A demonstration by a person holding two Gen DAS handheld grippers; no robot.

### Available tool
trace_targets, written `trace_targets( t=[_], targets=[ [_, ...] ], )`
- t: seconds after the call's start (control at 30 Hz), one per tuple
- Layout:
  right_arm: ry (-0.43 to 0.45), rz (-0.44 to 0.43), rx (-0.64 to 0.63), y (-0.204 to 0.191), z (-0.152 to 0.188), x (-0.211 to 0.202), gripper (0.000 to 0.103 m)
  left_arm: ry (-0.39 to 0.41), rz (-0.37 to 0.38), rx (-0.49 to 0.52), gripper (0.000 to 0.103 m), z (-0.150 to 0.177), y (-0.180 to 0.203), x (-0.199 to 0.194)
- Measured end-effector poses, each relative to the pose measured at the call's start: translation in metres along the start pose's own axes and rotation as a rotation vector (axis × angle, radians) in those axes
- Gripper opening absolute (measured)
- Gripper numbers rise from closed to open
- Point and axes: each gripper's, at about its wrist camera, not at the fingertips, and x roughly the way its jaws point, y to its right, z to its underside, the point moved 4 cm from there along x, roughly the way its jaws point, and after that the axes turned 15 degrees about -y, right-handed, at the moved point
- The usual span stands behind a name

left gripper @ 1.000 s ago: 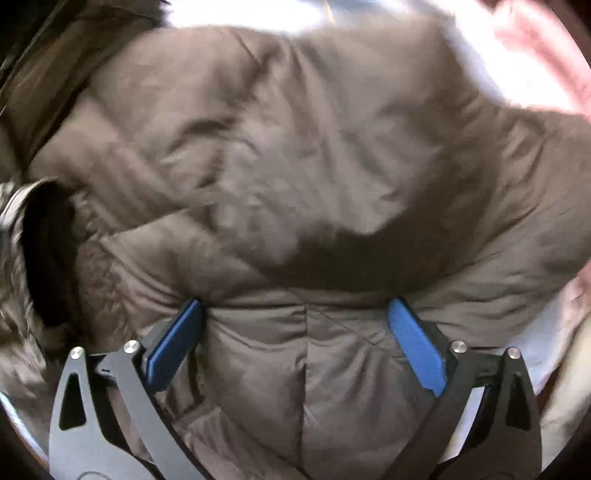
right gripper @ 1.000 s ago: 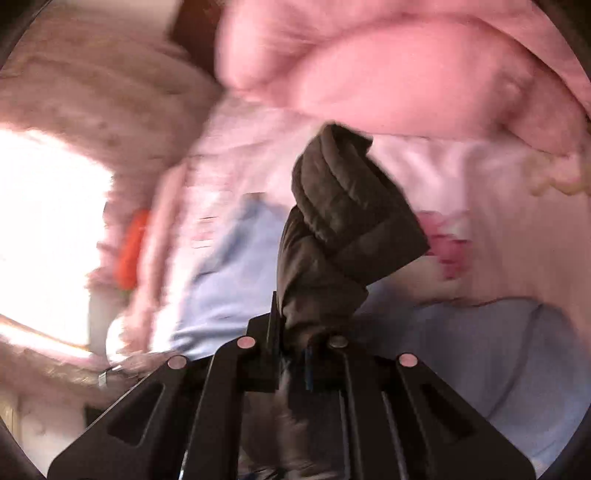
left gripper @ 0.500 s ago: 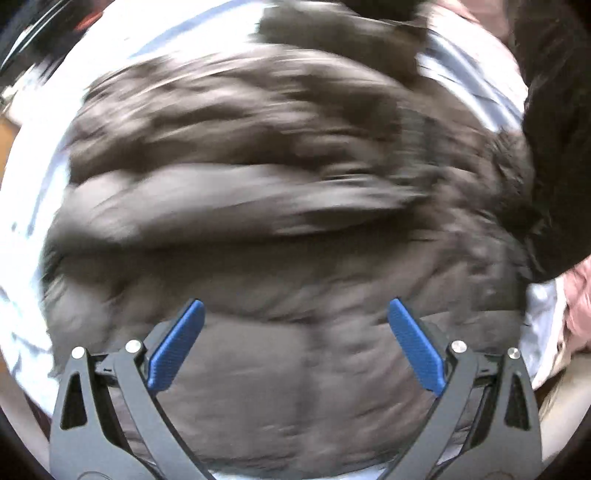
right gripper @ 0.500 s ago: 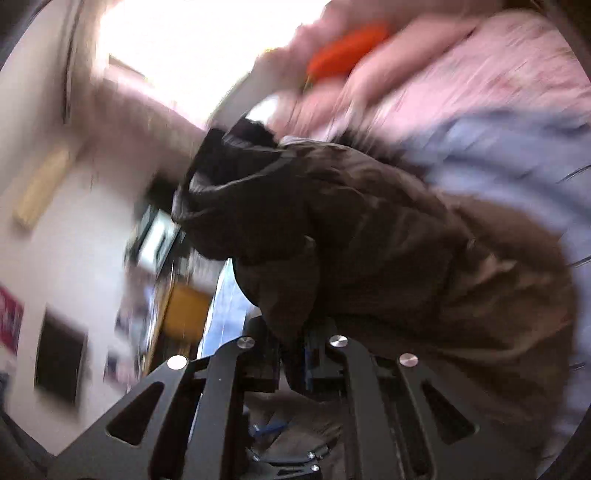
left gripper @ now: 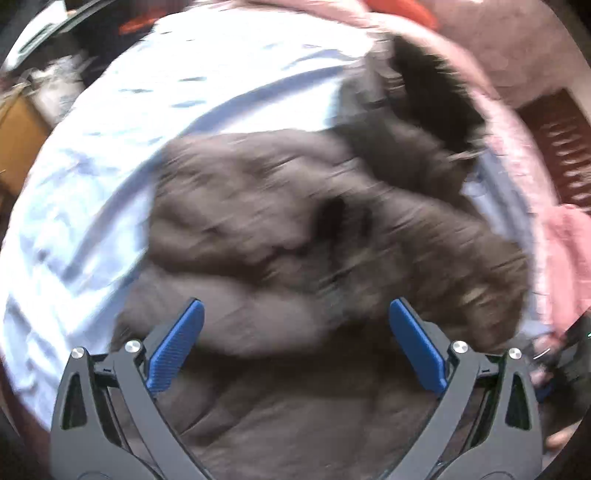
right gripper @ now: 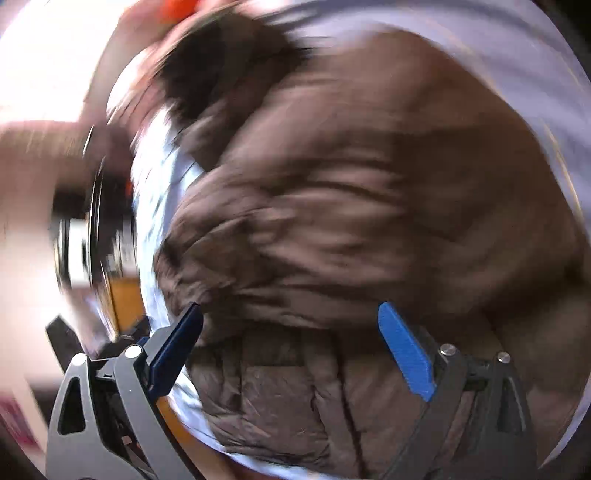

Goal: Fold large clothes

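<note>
A brown quilted puffer jacket (left gripper: 314, 240) with a dark fur-trimmed hood (left gripper: 432, 92) lies bunched on a pale blue bed sheet (left gripper: 110, 166). My left gripper (left gripper: 295, 332) is open and empty, its blue pads spread just above the jacket's near part. In the right wrist view the same jacket (right gripper: 369, 203) fills the frame, with its hood (right gripper: 221, 62) at the top left. My right gripper (right gripper: 291, 336) is open and empty, close over the jacket's quilted edge. Both views are blurred by motion.
Pink bedding (left gripper: 517, 110) lies along the far and right side of the sheet. An orange item (left gripper: 406, 11) sits at the top. Wooden furniture (left gripper: 18, 129) stands past the bed's left edge. The sheet (right gripper: 155, 184) also shows beside the jacket in the right wrist view.
My right gripper was shut on a fold of the jacket and has let go; it is open now. Both grippers swung, and the jacket has dropped onto the sheet.
</note>
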Motion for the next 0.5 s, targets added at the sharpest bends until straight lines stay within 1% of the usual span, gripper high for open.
trace_targets(
  t=[0.03,0.07,0.1,0.13,0.17,0.2,0.23,0.27,0.3,0.33,0.37,0.4,0.43,0.47,0.5],
  targets=[
    [0.02,-0.023,0.1,0.021,0.001,-0.003,0.096,-0.016,0.015,0.046,0.101,-0.014,0.017,0.004],
    [0.033,-0.045,0.161,0.035,-0.004,-0.001,0.096,-0.017,0.004,0.101,0.101,-0.029,0.035,0.01],
    [0.043,-0.075,0.214,0.049,-0.006,-0.001,0.096,-0.012,-0.012,0.13,0.101,-0.038,0.045,0.015],
    [0.043,-0.106,0.231,0.055,-0.011,-0.001,0.096,-0.019,-0.027,0.171,0.101,-0.047,0.058,0.023],
    [0.042,-0.136,0.228,0.055,-0.014,-0.002,0.096,-0.03,-0.034,0.198,0.101,-0.05,0.066,0.031],
    [0.045,-0.188,0.213,0.051,-0.019,-0.003,0.096,-0.048,-0.051,0.237,0.101,-0.056,0.077,0.044],
    [0.062,-0.26,0.19,0.043,-0.026,-0.008,0.096,-0.06,-0.097,0.26,0.101,-0.058,0.082,0.055],
    [0.08,-0.308,0.17,0.037,-0.031,-0.009,0.096,-0.072,-0.167,0.27,0.101,-0.061,0.083,0.072],
    [0.103,-0.365,0.141,0.03,-0.038,-0.016,0.096,-0.109,-0.232,0.258,0.101,-0.061,0.077,0.092],
    [0.113,-0.393,0.12,0.026,-0.043,-0.021,0.096,-0.167,-0.224,0.221,0.101,-0.058,0.066,0.112],
    [0.124,-0.411,0.094,0.021,-0.051,-0.028,0.096,-0.218,-0.193,0.167,0.101,-0.052,0.051,0.128],
    [0.122,-0.402,0.071,0.017,-0.058,-0.034,0.096,-0.247,-0.163,0.12,0.101,-0.047,0.039,0.14],
    [0.098,-0.381,0.053,0.014,-0.064,-0.039,0.096,-0.251,-0.147,0.107,0.101,-0.043,0.032,0.146],
    [0.06,-0.359,0.038,0.013,-0.067,-0.038,0.096,-0.242,-0.154,0.115,0.101,-0.041,0.031,0.148],
    [-0.014,-0.31,0.004,0.009,-0.069,-0.036,0.096,-0.227,-0.183,0.133,0.101,-0.038,0.031,0.149]
  ],
)
